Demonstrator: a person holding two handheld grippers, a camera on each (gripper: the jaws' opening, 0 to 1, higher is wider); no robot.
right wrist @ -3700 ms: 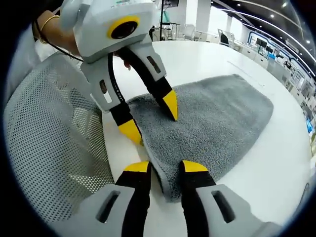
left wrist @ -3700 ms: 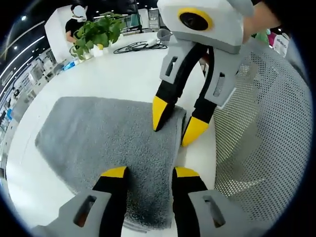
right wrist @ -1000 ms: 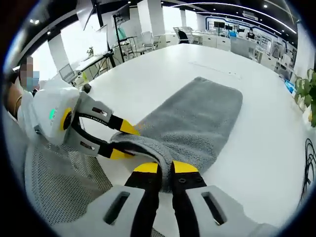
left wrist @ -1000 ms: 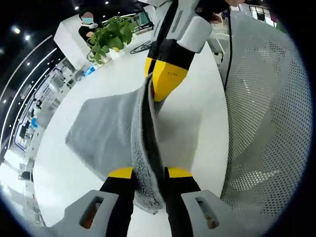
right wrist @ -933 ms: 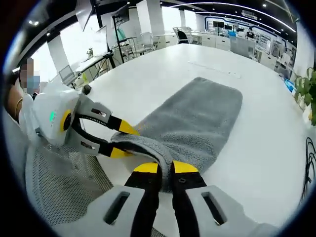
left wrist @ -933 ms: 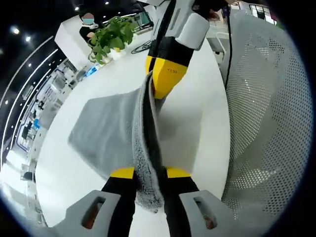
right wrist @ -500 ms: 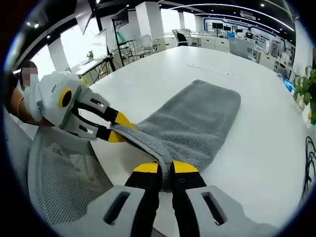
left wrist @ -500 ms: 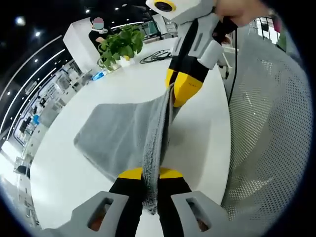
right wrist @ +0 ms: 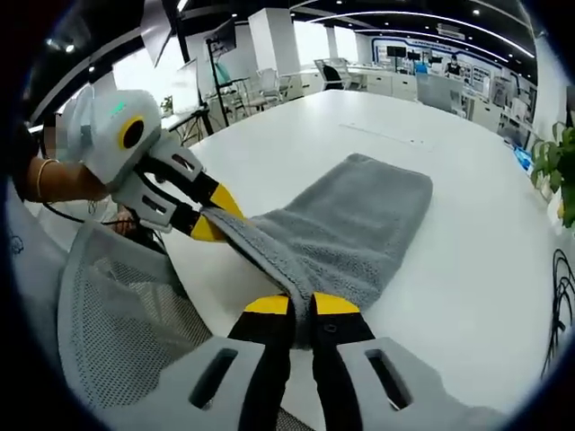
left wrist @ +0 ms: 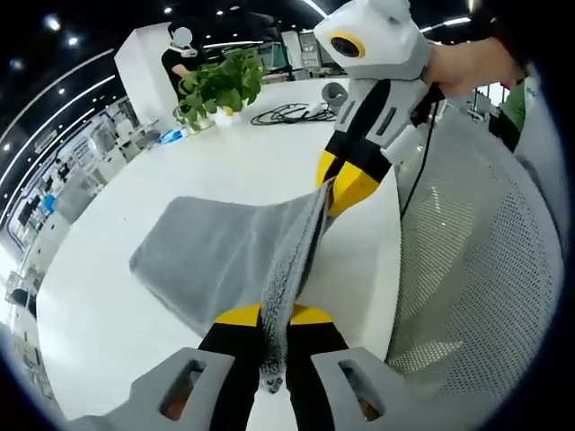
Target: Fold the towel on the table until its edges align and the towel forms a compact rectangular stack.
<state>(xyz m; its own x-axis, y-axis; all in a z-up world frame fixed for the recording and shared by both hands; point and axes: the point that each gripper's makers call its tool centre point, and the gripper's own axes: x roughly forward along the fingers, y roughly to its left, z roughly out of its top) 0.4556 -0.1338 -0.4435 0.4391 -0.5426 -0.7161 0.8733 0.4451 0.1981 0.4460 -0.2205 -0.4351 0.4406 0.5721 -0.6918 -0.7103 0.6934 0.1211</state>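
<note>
A grey towel (left wrist: 216, 256) lies on the white table (left wrist: 135, 180), its near edge lifted and stretched taut between both grippers. My left gripper (left wrist: 274, 316) is shut on one corner of that edge. My right gripper (right wrist: 301, 305) is shut on the other corner. In the left gripper view the right gripper (left wrist: 340, 184) pinches the towel edge further off, held by a hand. The right gripper view has the left gripper (right wrist: 208, 215) at the upper left, pinching the towel (right wrist: 359, 224), whose far part still rests flat on the table (right wrist: 467, 269).
A white mesh chair back (left wrist: 467, 278) stands close beside the table edge, also seen low on the left (right wrist: 117, 305). A potted plant (left wrist: 216, 85) and a coil of black cable (left wrist: 287, 114) sit at the far side. A person stands behind the plant.
Both grippers went from open over the flat towel to shut on its near edge, then lifted it. Over the last second they drew apart, pulling the edge straight and taut.
</note>
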